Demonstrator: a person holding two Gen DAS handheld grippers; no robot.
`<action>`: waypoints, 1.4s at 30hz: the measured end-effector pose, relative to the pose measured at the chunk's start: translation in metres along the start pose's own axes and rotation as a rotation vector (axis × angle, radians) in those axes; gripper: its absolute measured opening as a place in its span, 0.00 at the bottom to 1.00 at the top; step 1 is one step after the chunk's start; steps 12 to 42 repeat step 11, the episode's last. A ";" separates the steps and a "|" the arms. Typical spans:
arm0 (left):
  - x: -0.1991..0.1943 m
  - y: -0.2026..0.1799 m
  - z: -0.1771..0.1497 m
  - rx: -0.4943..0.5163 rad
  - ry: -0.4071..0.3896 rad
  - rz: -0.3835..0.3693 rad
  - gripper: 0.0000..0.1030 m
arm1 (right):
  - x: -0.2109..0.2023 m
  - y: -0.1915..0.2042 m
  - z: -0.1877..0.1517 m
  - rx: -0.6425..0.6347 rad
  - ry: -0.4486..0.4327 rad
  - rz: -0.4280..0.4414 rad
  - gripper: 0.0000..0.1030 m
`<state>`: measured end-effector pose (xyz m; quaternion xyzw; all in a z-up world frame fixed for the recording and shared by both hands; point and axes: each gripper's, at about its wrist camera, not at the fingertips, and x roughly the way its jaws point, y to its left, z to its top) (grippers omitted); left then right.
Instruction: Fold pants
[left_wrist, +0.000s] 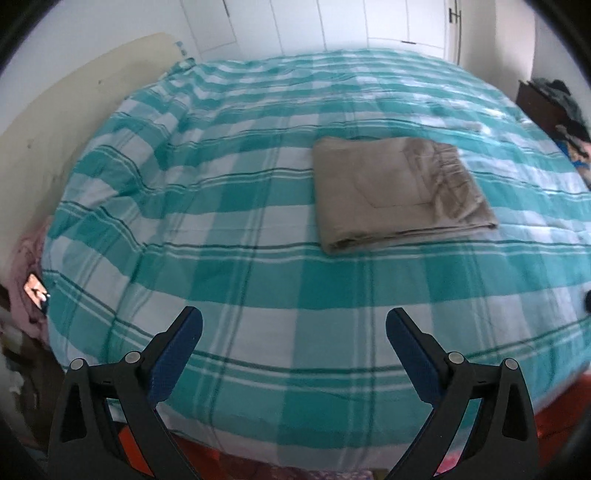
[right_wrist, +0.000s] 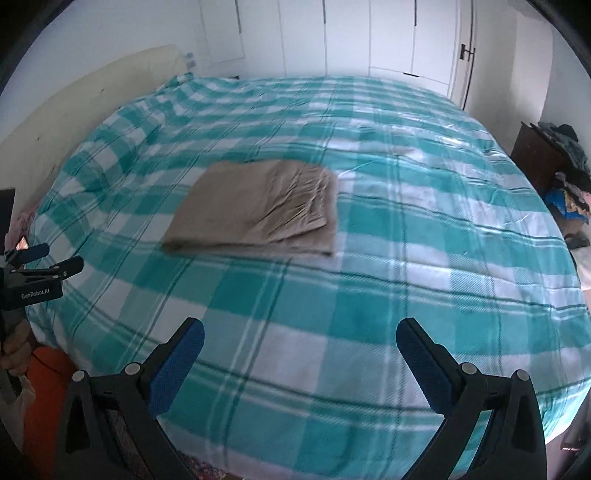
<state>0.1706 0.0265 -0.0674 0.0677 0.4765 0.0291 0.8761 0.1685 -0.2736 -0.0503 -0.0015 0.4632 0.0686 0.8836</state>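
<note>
The tan pants (left_wrist: 399, 192) lie folded into a flat rectangle on the teal and white checked bedcover (left_wrist: 240, 240). In the right wrist view the pants (right_wrist: 258, 210) lie left of centre on the bedcover (right_wrist: 406, 258). My left gripper (left_wrist: 293, 328) is open and empty, held above the near part of the bed, well short of the pants. My right gripper (right_wrist: 299, 338) is open and empty, also near the bed's front edge. The left gripper also shows at the left edge of the right wrist view (right_wrist: 55, 260).
A cream headboard (left_wrist: 74, 110) runs along the left. White wardrobe doors (left_wrist: 332, 22) stand behind the bed. A dark nightstand with a pile of clothes (right_wrist: 554, 166) stands at the right. Pink fabric and a phone (left_wrist: 35, 291) lie at the bed's left edge.
</note>
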 end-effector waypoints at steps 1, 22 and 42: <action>-0.005 -0.001 -0.001 -0.006 -0.003 -0.008 0.98 | 0.001 0.003 -0.001 -0.007 0.001 -0.001 1.00; -0.028 -0.003 -0.017 -0.028 -0.073 -0.038 1.00 | -0.011 0.022 0.004 -0.022 -0.028 0.010 1.00; -0.028 -0.003 -0.017 -0.028 -0.073 -0.038 1.00 | -0.011 0.022 0.004 -0.022 -0.028 0.010 1.00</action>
